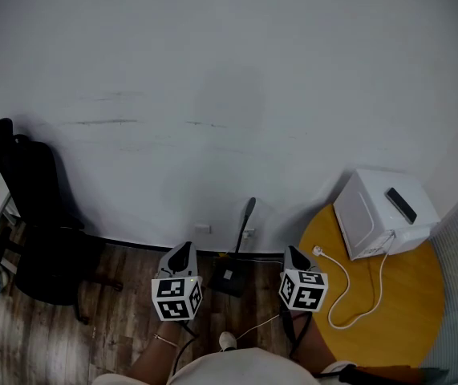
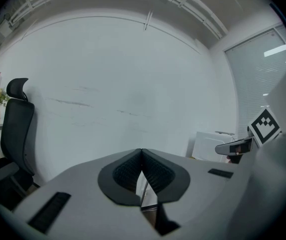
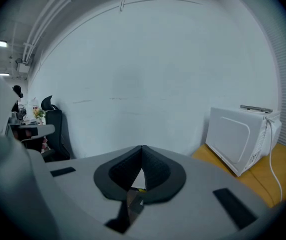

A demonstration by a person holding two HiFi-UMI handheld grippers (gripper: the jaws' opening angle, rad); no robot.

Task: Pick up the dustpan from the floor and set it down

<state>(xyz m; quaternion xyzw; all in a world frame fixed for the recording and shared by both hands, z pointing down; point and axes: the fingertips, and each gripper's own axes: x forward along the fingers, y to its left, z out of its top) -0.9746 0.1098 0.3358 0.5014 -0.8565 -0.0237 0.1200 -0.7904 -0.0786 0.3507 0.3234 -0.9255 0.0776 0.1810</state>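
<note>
A white wall fills most of the head view, with dark wood floor below it. A round yellow table at the right carries a white microwave, and a black office chair stands at the left. The dustpan rests on the floor against the wall, its handle rising upright, roughly midway between the two grippers and apart from both. The left gripper has its jaws together on nothing, and so does the right gripper.

This scene would fit a dustpan waiting to be lifted or one already set back down. In either case, the work probably goes best if the hands stay level, clear of the slim handle, so that it isn't knocked over.
</note>
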